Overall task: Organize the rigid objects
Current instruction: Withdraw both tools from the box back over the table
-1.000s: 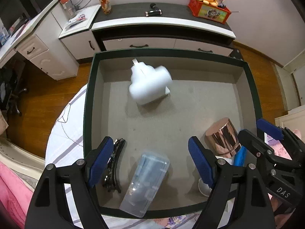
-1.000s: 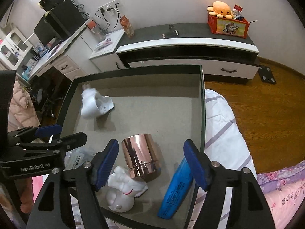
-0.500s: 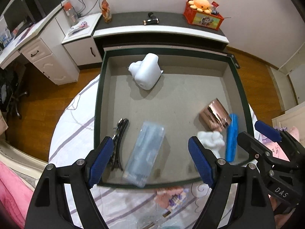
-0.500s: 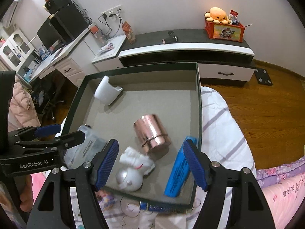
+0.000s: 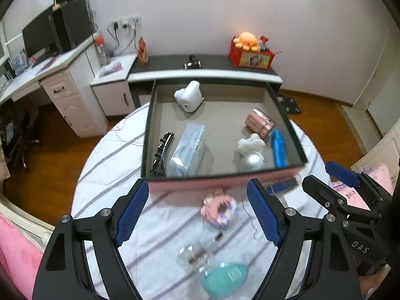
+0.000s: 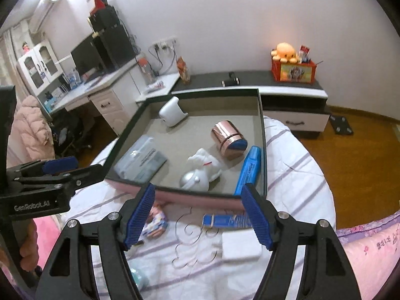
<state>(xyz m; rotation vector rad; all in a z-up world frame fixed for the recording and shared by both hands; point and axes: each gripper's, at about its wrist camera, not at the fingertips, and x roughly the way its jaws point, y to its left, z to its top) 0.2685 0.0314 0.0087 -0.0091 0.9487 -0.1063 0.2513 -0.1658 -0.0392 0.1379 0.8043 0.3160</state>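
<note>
A dark-rimmed box [image 5: 147,135] [image 6: 262,135] on a striped round table holds a white holder [image 5: 188,96] [image 6: 172,112], a clear case [image 5: 187,147] [image 6: 141,158], a black hair clip [image 5: 162,151], a copper tin [image 5: 260,123] [image 6: 228,137], a white figurine [image 5: 251,151] [image 6: 201,170] and a blue case [image 5: 278,147] [image 6: 248,170]. My left gripper [image 5: 197,215] is open and empty, in front of the box. My right gripper [image 6: 197,216] is open and empty, also in front of the box.
On the table in front of the box lie a pink toy [image 5: 220,208] [image 6: 156,221], a blue comb [image 6: 226,221], a wire shape [image 6: 192,245], a white block [image 6: 241,246], a clear item [image 5: 197,253] and a teal item [image 5: 225,276]. Desks and a cabinet stand behind.
Both grippers have pulled back and up from over the box, so the table in front of it now shows. The white holder has settled at the back of the box.
</note>
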